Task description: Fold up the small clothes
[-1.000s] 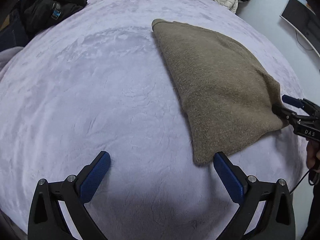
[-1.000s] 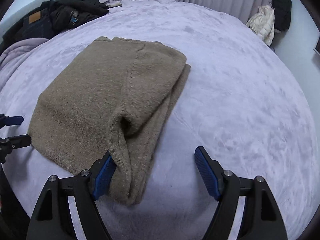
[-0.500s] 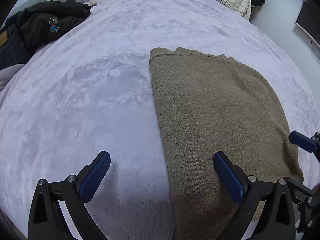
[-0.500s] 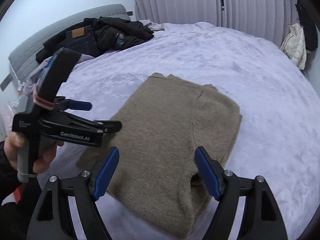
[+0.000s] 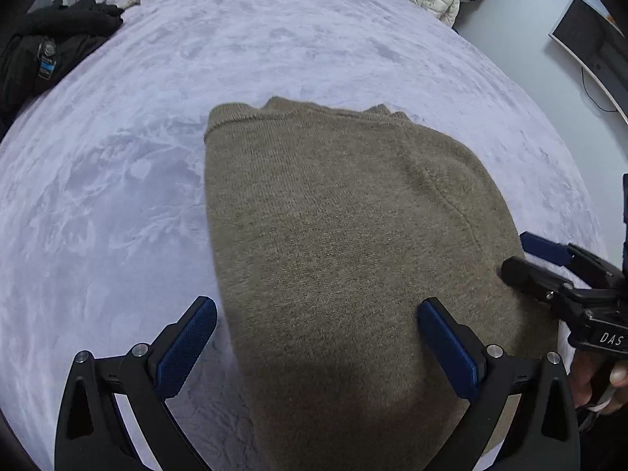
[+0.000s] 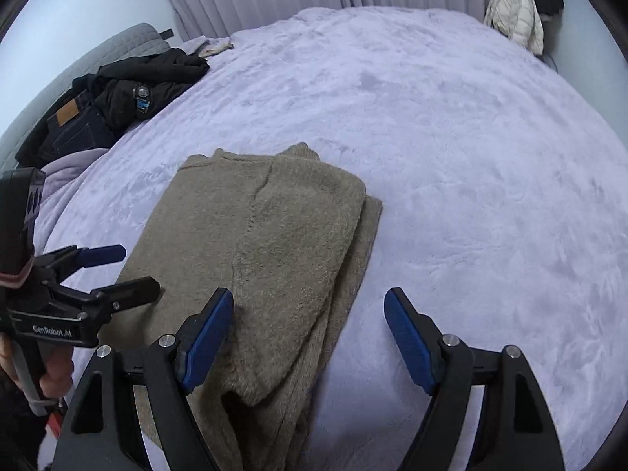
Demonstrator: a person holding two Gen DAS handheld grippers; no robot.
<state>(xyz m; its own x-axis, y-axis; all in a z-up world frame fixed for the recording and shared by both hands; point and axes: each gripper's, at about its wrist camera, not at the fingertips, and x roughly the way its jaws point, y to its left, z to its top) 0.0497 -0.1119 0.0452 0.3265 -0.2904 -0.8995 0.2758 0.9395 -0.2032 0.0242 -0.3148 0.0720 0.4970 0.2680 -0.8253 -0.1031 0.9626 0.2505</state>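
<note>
Left wrist: left claw (image 5: pixel 316 337) released, shifted over sweater (image 5: pixel 345 235) | right claw (image 6: pixel 308 333) released, raised

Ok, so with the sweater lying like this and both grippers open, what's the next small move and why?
Probably lower both open grippers onto the sweater's near edge and pinch it, ready to fold it away from you. The left hand-held gripper and the right hand-held gripper both hover with jaws apart, holding nothing, and the sweater lies folded lengthwise, long and narrow, on the blanket.
</note>
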